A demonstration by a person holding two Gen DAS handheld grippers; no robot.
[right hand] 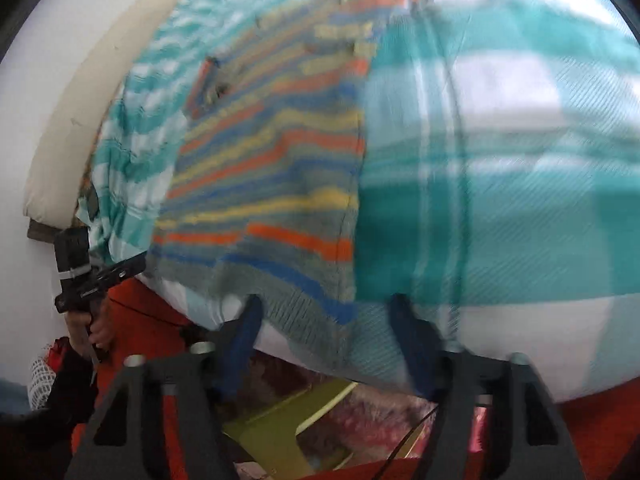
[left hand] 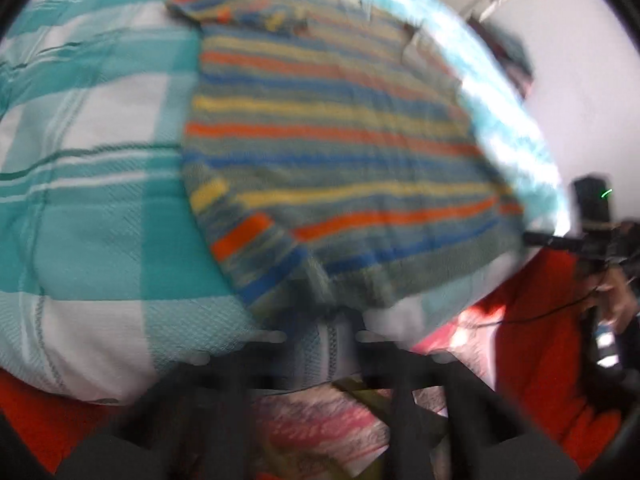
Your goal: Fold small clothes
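A small knitted shirt (left hand: 332, 140) with orange, yellow and blue stripes lies flat on a teal-and-white checked cover (left hand: 100, 184). One sleeve is folded in at its near left. My left gripper (left hand: 338, 320) is blurred at the shirt's near hem, its jaws together. I cannot tell whether cloth is pinched. In the right wrist view, my right gripper (right hand: 326, 304) stands open. The shirt's (right hand: 272, 184) near corner lies between its blue fingers (right hand: 246, 328), which do not press on it. Each gripper shows in the other's view, in a hand: the left gripper (right hand: 92, 276) and the right gripper (left hand: 592, 236).
The checked cover (right hand: 500, 200) ends at a near edge over red cloth (left hand: 532, 344). Below it are a pink patterned rug (left hand: 320, 432) and a yellow-green frame (right hand: 280, 420). A cream cushion edge (right hand: 80, 112) and a white wall bound the far side.
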